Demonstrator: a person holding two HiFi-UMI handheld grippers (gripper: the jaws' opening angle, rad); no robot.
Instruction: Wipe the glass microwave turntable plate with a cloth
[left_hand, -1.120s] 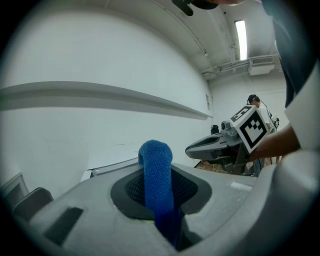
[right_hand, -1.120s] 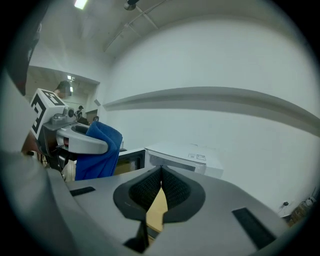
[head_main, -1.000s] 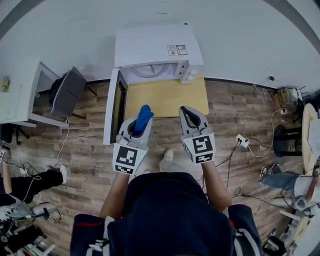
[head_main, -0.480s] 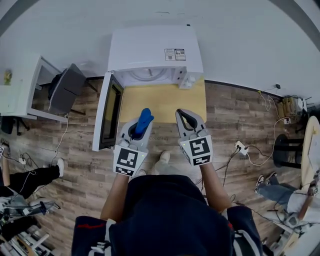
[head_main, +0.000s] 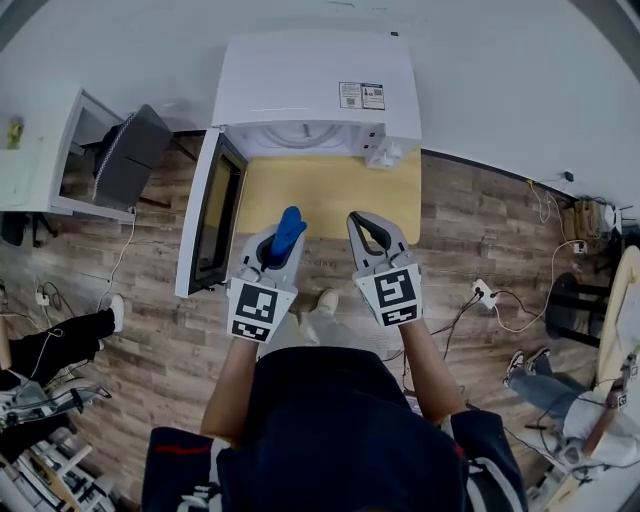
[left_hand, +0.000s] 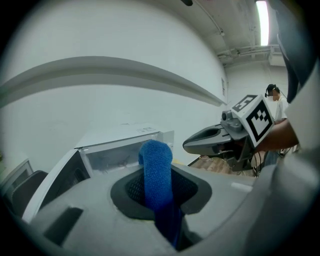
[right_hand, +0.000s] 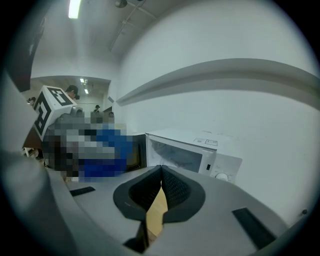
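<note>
Two grippers side by side short of the open microwave (head_main: 312, 88): left gripper (head_main: 282, 242), fingers pinching the blue cloth (head_main: 289, 226); right gripper (head_main: 364, 224), fingers pressed together, empty; glass turntable plate (head_main: 300, 140) inside the cavity, straight ahead across the bench (head_main: 335, 192), about equally near both.

I see bright, even light in head view, shadows soft. Heavy fisheye bend + dark corners in all 3 views. Ceiling lamp (left_hand: 261, 15) glares top right in left gripper view, 2nd lamp (right_hand: 75, 7) top left in right gripper view; foregrounds soft.
</note>
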